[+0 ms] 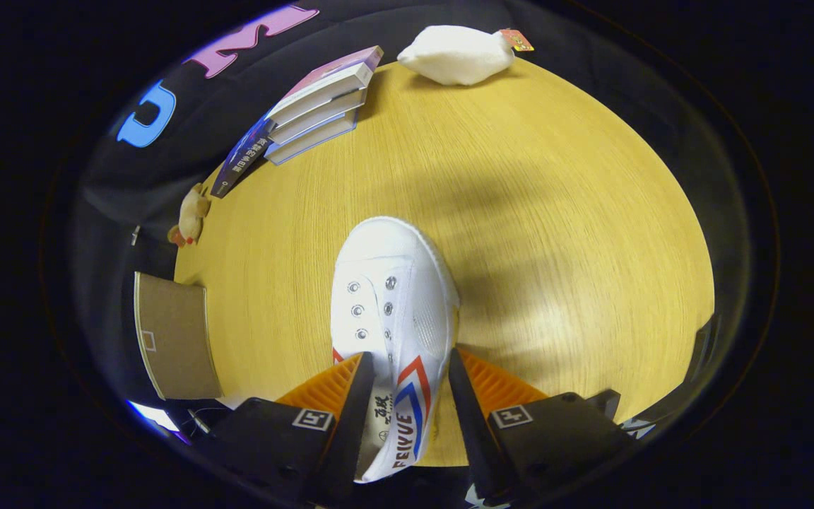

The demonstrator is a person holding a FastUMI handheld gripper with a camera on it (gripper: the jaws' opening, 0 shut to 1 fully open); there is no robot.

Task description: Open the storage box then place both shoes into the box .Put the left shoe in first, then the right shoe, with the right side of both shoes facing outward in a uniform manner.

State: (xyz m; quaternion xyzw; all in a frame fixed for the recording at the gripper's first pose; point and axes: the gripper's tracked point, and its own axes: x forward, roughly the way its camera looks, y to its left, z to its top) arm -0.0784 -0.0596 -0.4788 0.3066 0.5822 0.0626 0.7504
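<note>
1. A white shoe (393, 318) is seen between the two fingers of the claw (407, 396), with its heel end near the camera.
2. The shoe's toe is pointed away from the claw, and its long side runs straight ahead across the tabletop (555, 212).
3. The claw is closed around the back part of the shoe; one finger is pressed on the shoe's edge, but it cannot be told if the other finger touches it.
4. The shoe is made of white cloth with a smooth rounded rubber toe, small metal lace holes, and red and blue stripes on its side.
5. The tabletop is made of yellow wood with fine lines in it.
6. A brown cardboard box (174, 339) is seen at the tabletop's edge, beside the claw; what is inside it cannot be told.
7. Far beyond the shoe, a stack of books (319, 106), a soft white lump (456, 55) and a small toy animal (191, 215) are seen.
</note>
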